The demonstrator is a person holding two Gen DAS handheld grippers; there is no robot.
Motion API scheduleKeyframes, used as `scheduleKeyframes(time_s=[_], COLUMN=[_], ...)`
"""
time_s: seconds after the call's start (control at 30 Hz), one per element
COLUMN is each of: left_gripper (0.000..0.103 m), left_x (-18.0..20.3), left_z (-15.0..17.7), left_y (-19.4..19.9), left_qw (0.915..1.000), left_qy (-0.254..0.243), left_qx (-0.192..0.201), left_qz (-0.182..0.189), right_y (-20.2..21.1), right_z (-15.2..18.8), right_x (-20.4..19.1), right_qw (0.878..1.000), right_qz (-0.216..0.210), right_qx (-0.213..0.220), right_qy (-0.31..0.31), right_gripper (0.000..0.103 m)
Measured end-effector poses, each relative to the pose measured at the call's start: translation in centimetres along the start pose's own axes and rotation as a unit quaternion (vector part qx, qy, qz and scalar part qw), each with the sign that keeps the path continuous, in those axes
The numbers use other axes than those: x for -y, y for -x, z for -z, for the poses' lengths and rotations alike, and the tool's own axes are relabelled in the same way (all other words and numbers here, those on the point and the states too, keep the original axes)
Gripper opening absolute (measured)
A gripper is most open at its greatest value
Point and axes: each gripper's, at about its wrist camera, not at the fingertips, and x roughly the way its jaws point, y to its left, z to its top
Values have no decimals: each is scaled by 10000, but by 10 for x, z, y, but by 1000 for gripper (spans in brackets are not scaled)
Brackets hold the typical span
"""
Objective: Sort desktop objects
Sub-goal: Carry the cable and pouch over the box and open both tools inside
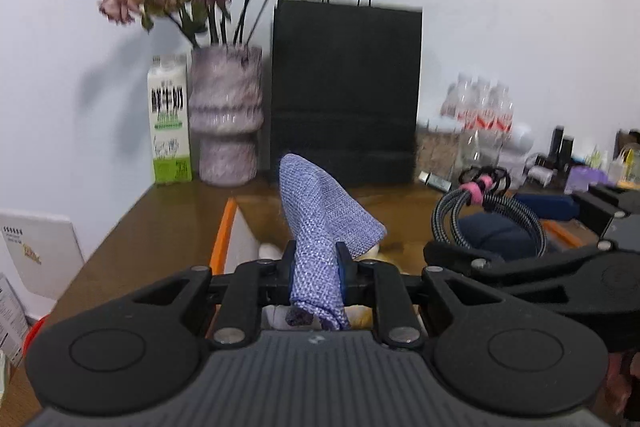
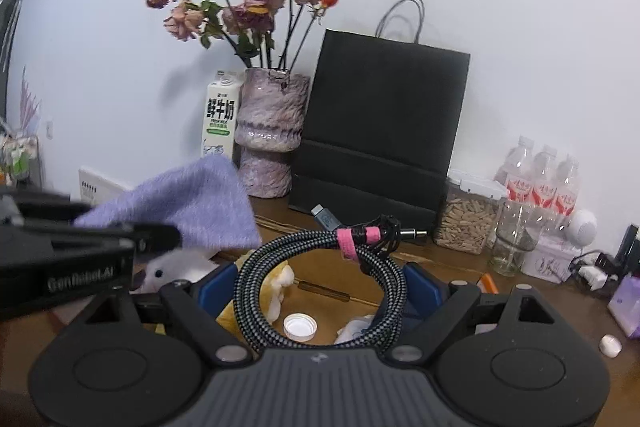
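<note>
My left gripper (image 1: 317, 263) is shut on a purple woven cloth (image 1: 320, 219), held up above an orange-edged box (image 1: 224, 231). The cloth also shows in the right wrist view (image 2: 188, 199), with the left gripper at the left edge. My right gripper (image 2: 320, 287) is shut on a coiled braided cable (image 2: 304, 267) bound by a pink strap (image 2: 348, 239); the coil also shows in the left wrist view (image 1: 480, 215). Below the right gripper lie a yellow plush toy (image 2: 280, 287), a white bottle cap (image 2: 300, 327) and a white plush toy (image 2: 168, 267).
At the back of the wooden desk (image 1: 160, 219) stand a milk carton (image 1: 170, 119), a purple vase of dried roses (image 1: 226, 119), a black paper bag (image 1: 344, 91), water bottles (image 2: 540, 183), a jar of seeds (image 2: 464, 223) and a glass (image 2: 512, 243).
</note>
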Motion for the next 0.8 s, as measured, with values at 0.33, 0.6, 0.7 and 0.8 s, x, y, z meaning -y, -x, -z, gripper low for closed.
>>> scheduleKeyframes(time_s=[0.33, 0.6, 0.7, 0.8], left_gripper=[33, 103, 103, 103], left_x=[8, -1, -1, 1], left_z=[3, -3, -4, -5], left_y=[-5, 14, 19, 20], left_qw=[9993, 9947, 9944, 9937], left_qy=[-234, -79, -81, -143], left_qx=[88, 404, 466, 485], left_qz=[-289, -946, -948, -996], right_y=[-13, 6, 15, 18], right_z=[12, 9, 8, 10], right_x=[7, 17, 20, 18], right_qw=[9997, 9993, 9992, 9993], right_qz=[-28, 258, 176, 154], right_qx=[-207, -32, -8, -27], right_qy=[-145, -259, -357, -325], right_gripper=[89, 103, 103, 103])
